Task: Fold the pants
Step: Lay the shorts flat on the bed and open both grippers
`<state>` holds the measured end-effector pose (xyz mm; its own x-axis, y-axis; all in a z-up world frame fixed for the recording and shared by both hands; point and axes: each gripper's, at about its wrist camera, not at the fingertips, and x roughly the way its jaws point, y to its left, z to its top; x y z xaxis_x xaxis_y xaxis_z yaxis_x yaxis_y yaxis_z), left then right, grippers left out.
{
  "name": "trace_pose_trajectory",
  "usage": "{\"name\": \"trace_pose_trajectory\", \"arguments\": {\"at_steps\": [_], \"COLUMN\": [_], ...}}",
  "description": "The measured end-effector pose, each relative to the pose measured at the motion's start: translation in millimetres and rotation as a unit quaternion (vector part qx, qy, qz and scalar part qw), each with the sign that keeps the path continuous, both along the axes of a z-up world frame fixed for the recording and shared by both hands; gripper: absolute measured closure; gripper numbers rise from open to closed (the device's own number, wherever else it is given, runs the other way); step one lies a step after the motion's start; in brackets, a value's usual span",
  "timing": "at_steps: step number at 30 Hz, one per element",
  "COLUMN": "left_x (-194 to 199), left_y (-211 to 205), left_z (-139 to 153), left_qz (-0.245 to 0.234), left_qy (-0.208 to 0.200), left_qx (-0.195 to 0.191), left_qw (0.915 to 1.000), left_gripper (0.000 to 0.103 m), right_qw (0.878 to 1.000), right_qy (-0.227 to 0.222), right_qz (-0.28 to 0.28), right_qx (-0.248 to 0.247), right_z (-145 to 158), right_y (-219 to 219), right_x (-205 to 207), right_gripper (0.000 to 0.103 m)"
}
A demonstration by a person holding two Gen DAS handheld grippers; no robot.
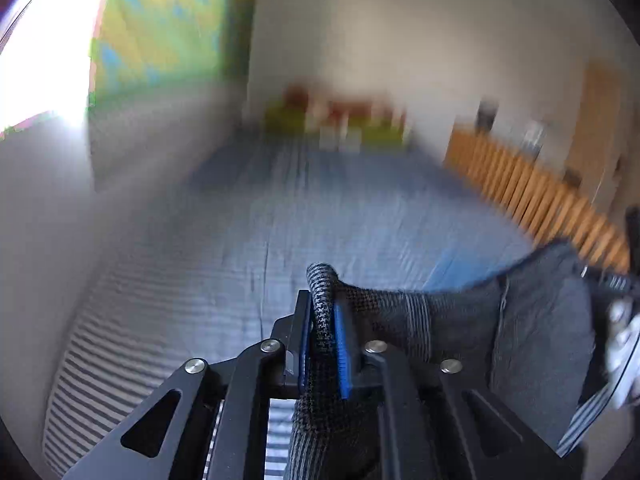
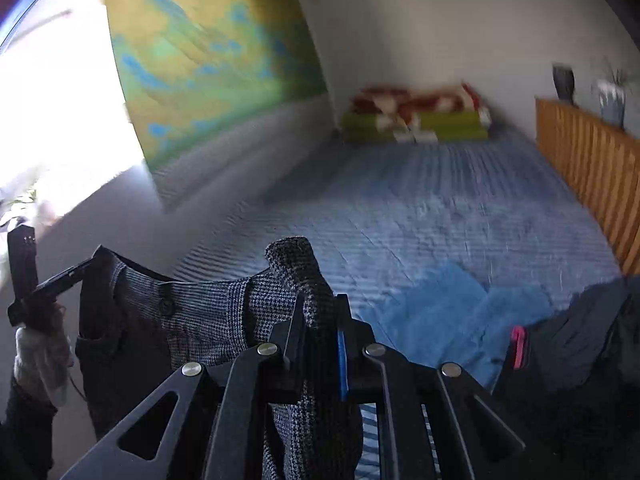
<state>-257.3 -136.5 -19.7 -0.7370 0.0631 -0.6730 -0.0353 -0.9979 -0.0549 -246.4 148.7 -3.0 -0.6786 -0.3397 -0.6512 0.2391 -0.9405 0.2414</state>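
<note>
The dark grey houndstooth woven-cloth pants [image 2: 208, 316] look coarse and matt, their weave plain at twelve o'clock of the matt black, metal-riveted right gripper [image 2: 320, 320]. The same rough cloth sits in the matt black left gripper [image 1: 326, 320]. The blue striped cloth bedcover [image 2: 440, 208] looks soft and crinkled; at three o'clock, the slatted orange-brown wooden rail [image 2: 592, 152] looks smooth.

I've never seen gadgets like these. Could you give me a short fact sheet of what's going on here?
Setting: striped blue bed cover, wooden slatted rail on its right
Garment: grey houndstooth woven pants, held up by the waistband
Left tool: shut on the pants
Right tool: shut on the pants
Also on bed: light blue cloth
Far end: green folded bedding
</note>
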Motion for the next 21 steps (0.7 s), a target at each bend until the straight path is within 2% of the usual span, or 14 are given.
{"name": "trace_pose_trajectory", "arguments": {"at_steps": [1,2,3,4,5,8,11,15,19,21], "left_x": [-23.1,-36.8,-46.9,-51.7,-51.3,-38.3,-15.4,42.4,104.0,136.1], "left_y": [-0.8,-2.5,-5.3,-10.8,-16.4,-20.4,-28.2,-46.8,-60.3,-60.4], "left_z": [-28.4,-48.6,-69.9,-85.6,-98.8,-118.5,-126.7,-131.6,-126.7,-125.7], "left_qz": [0.026,0.042,0.046,0.051,0.052,0.037,0.027,0.017,0.012,0.014], "left_qy": [-0.033,-0.054,-0.073,-0.085,-0.093,-0.110,-0.123,-0.133,-0.145,-0.158], "left_qx": [-0.024,-0.033,-0.027,-0.009,0.013,0.032,0.042,0.082,0.103,0.112], "left_qw": [0.9988,0.9971,0.9959,0.9951,0.9942,0.9928,0.9912,0.9876,0.9839,0.9810], "left_gripper": [0.088,0.089,0.089,0.089,0.089,0.082,0.068,0.062,0.051,0.045], "right_qw": [0.998,0.993,0.986,0.979,0.978,0.980,0.981,0.981,0.979,0.977], "right_qy": [-0.045,-0.075,-0.103,-0.130,-0.145,-0.160,-0.171,-0.185,-0.202,-0.209], "right_qz": [-0.009,-0.041,-0.075,-0.096,-0.100,-0.097,-0.076,-0.050,-0.032,-0.027], "right_qx": [0.039,0.076,0.111,0.124,0.111,0.063,0.042,0.014,0.011,0.019], "right_z": [-35.0,-60.1,-83.0,-105.3,-117.9,-135.0,-139.6,-145.8,-158.7,-167.1], "right_y": [4.3,9.9,17.8,28.4,37.7,63.1,70.1,70.2,54.1,47.3], "right_x": [-32.7,-51.9,-67.5,-78.3,-79.9,-64.7,-26.2,41.9,107.2,130.1], "right_gripper": [0.090,0.087,0.083,0.083,0.083,0.081,0.076,0.068,0.058,0.057]}}
